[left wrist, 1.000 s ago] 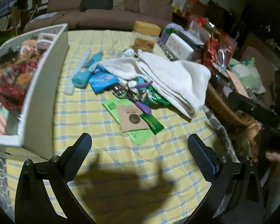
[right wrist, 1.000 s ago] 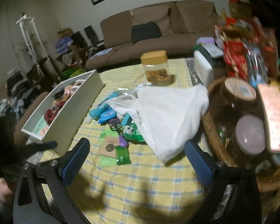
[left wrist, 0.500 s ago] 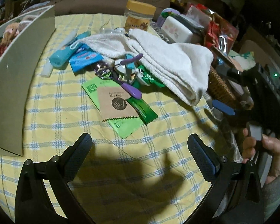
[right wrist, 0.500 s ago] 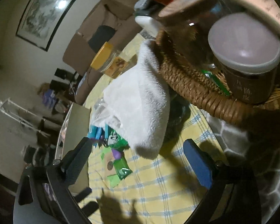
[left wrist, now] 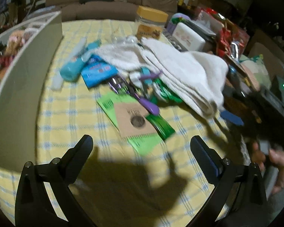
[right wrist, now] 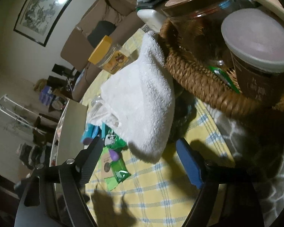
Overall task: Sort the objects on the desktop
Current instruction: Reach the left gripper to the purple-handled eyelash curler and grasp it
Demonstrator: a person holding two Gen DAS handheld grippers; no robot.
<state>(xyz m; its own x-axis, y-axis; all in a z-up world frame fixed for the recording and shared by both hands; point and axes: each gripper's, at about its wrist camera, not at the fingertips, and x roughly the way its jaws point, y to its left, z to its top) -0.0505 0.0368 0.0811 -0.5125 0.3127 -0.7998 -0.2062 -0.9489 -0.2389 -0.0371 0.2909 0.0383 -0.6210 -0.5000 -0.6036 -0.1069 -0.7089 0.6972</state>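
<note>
A white towel (left wrist: pixel 179 66) lies over a pile of small items on the yellow checked tablecloth (left wrist: pixel 66 113): a brown packet (left wrist: pixel 132 121) on green packets (left wrist: pixel 161 124), a purple-handled tool (left wrist: pixel 147 106), a blue packet (left wrist: pixel 96 70) and a teal tube (left wrist: pixel 72 70). My left gripper (left wrist: pixel 142 151) is open and empty, just short of the brown packet. My right gripper (right wrist: pixel 138 157) is open and empty, tilted, its fingers either side of the towel's hanging corner (right wrist: pixel 147 132); it also shows at the right of the left wrist view (left wrist: pixel 232 119).
A white bin (left wrist: pixel 19 85) with toys stands at the left. A wicker basket (right wrist: pixel 198 79) with jars sits at the right, close to my right gripper. A yellow-lidded jar (left wrist: pixel 151 24) and a white box (left wrist: pixel 189 36) stand at the back.
My left gripper has moved forward toward the packets. My right gripper has rolled over, dropped low and closed in on the towel corner by the basket.
</note>
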